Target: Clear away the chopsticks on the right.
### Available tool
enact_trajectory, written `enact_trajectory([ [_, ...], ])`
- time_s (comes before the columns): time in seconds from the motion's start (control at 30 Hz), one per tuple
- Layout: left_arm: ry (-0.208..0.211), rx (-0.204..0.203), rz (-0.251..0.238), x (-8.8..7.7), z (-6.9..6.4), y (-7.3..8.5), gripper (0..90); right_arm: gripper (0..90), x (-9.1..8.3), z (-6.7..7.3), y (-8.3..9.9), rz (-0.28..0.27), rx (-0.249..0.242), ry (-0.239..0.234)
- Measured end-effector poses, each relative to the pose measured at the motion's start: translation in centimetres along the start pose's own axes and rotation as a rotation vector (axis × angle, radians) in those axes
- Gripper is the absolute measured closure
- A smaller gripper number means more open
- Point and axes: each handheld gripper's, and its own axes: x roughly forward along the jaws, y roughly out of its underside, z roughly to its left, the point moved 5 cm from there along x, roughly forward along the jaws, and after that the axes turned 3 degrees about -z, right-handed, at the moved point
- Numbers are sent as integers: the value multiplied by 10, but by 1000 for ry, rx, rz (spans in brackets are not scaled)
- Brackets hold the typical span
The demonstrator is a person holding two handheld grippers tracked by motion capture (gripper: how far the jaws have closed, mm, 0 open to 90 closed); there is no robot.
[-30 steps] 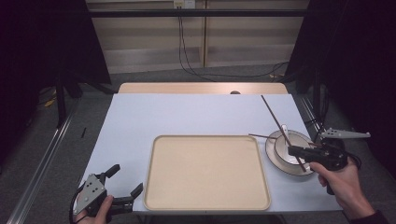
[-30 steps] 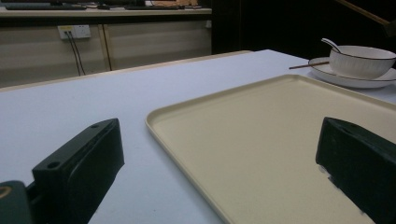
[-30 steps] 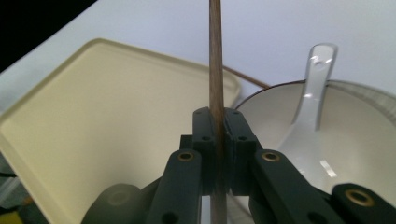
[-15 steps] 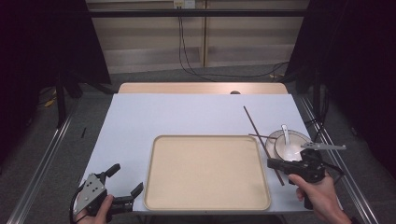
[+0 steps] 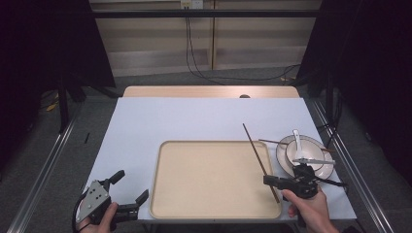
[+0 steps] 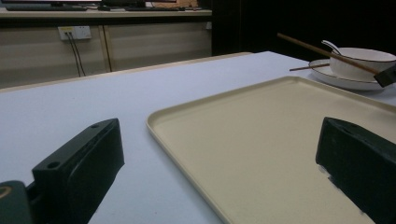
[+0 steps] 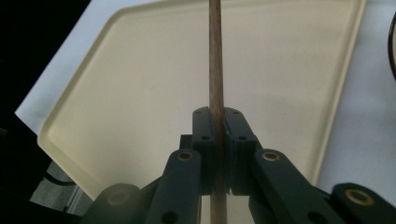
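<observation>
My right gripper is shut on a long brown chopstick, which slants over the right edge of the beige tray. In the right gripper view the chopstick runs straight up from the closed jaws above the tray. A white bowl with a spoon in it stands on a plate to the right, and a second chopstick rests against it. My left gripper sits open at the table's front left corner, jaws wide apart and facing the tray.
The white table extends far behind the tray. Its right edge is close beside the plate. The left gripper view shows the bowl and the held chopstick beyond the tray's far side.
My right gripper has carried the chopstick left and down, from above the plate to the tray's right edge. The left gripper has stayed where it was.
</observation>
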Motion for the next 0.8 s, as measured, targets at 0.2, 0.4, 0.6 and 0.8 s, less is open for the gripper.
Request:
enact_trajectory([
  [0.2, 6, 3, -1, 0, 0, 0, 9, 854, 6, 1, 13, 51, 5, 34],
  [0.4, 6, -2, 0, 0, 0, 0, 9, 854, 11, -8, 23, 100, 21, 67],
  [0.6, 9, 1, 1, 0, 0, 0, 9, 853, 15, -12, 25, 113, 12, 94],
  [0.8, 12, 1, 0, 0, 0, 0, 9, 849, 19, -12, 29, 140, 5, 115],
])
